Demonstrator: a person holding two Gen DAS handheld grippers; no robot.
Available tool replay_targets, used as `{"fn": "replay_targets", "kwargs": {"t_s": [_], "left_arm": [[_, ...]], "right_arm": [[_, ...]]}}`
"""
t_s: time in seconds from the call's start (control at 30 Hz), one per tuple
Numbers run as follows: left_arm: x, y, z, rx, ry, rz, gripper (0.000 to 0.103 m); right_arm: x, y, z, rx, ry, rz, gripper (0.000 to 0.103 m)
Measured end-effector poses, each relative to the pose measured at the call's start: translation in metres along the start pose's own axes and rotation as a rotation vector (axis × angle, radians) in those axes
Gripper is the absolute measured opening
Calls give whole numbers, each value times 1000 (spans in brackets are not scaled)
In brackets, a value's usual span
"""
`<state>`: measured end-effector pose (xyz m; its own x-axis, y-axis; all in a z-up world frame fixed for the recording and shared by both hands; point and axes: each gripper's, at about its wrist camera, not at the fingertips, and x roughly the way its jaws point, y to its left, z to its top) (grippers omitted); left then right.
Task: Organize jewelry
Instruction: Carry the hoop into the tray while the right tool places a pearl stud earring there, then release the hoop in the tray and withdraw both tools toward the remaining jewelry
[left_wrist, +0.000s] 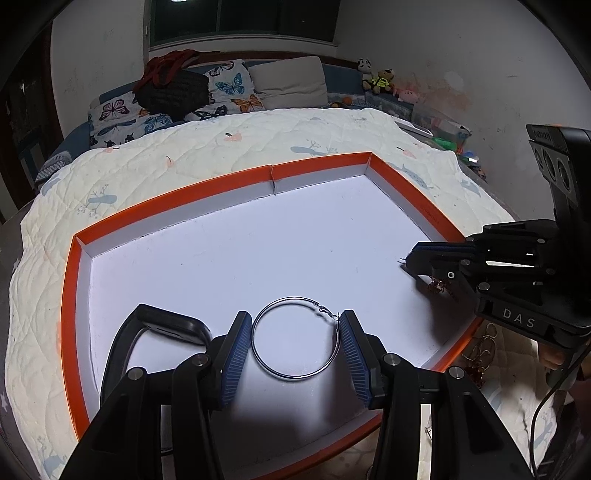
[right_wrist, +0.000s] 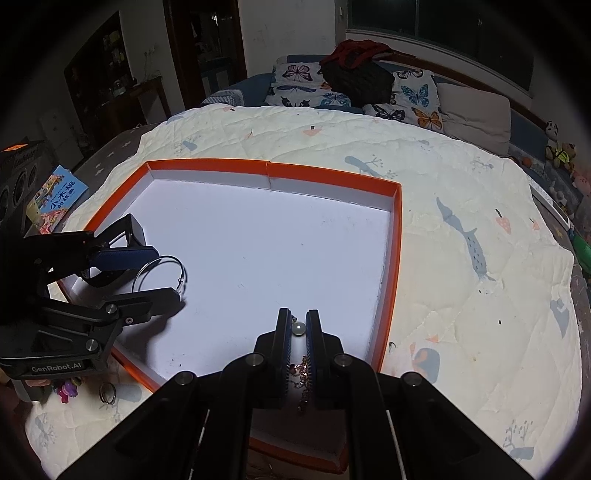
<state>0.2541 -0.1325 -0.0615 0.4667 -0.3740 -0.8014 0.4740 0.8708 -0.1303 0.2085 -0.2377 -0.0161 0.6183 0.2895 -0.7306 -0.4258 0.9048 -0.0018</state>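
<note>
We see a large silver hoop earring (left_wrist: 295, 338) lying flat on the white floor of the orange-rimmed tray (left_wrist: 70, 314), near the tray's near edge toward its left corner. Our left gripper (left_wrist: 295, 325) reaches in low over that near edge, its jaws spread wide with the hoop between them; the blue pads (left_wrist: 236, 354) sit just beside the ring on either side, and we cannot tell whether they touch it. The clasp of the hoop lies close to the right-hand pad.

Our right gripper (right_wrist: 297, 325) comes in over the near edge closer to the tray's right corner, fingers level and pointing toward the far edge. Its jaws are nearly together, gripping a beaded dangle earring (right_wrist: 303, 369): a pale round bead shows at the fingertips and a reddish-gold cluster hangs between the pads further back. From the left wrist view this gripper appears side-on with the cluster dangling under it, just above the tray floor.

The middle and far half of the tray floor is bare white, and the two grippers stand well apart. The tray rests on a cream quilt (right_wrist: 461, 221). More jewelry lies on the quilt outside the near edge: thin gold hoops (left_wrist: 484, 343) and a small ring pair (right_wrist: 108, 393) beside a pink trinket (right_wrist: 66, 389).
</note>
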Motion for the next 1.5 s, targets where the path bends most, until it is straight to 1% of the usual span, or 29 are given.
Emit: {"fn": "replay_targets", "kwargs": {"t_s": [0.2, 0.3, 0.33, 0.4, 0.47, 0.67, 0.7, 0.93, 1.07, 1.2, 1.23, 1.3, 1.33, 1.37, 1.5], "left_arm": [[-2, 1, 0, -11, 1, -8, 56], [-5, 1, 0, -15, -4, -5, 56], [-7, 0, 0, -16, -5, -4, 56], [-12, -2, -1, -14, -12, -1, 56], [-20, -5, -2, -8, -25, 3, 56], [-52, -17, -14, 10, -64, 12, 56], [-59, -20, -17, 11, -71, 8, 56], [-86, -44, -49, 38, -83, -29, 56], [-91, -53, -67, 49, -80, -36, 56], [-92, -58, -84, 50, -66, -33, 56], [-92, -58, -86, 49, -64, -30, 56], [-92, -57, -91, 43, -61, -28, 56], [-92, -56, -94, 36, -60, -32, 56], [-92, -54, -95, 30, -58, -35, 56], [-94, -50, -100, 16, -55, -34, 56]], "right_arm": [[0, -2, 1, 12, 7, 3, 10], [-3, -1, 1, 7, 2, -12, 12], [-5, -1, 1, 6, 0, -9, 15], [-11, -1, 1, 8, -11, -13, 24], [-19, -1, -1, 8, -28, -14, 37], [-50, 7, -12, -14, -76, -10, 50], [-54, 8, -15, -13, -79, -7, 51], [-72, 9, -49, 25, -73, 43, 52], [-73, 13, -68, 24, -63, 57, 52], [-69, 21, -77, 9, -47, 70, 51], [-67, 24, -77, 3, -47, 71, 51], [-65, 27, -78, -3, -45, 81, 46], [-64, 28, -78, -4, -45, 85, 39], [-62, 29, -79, -6, -43, 88, 37], [-59, 27, -81, 6, -38, 76, 37]]}}
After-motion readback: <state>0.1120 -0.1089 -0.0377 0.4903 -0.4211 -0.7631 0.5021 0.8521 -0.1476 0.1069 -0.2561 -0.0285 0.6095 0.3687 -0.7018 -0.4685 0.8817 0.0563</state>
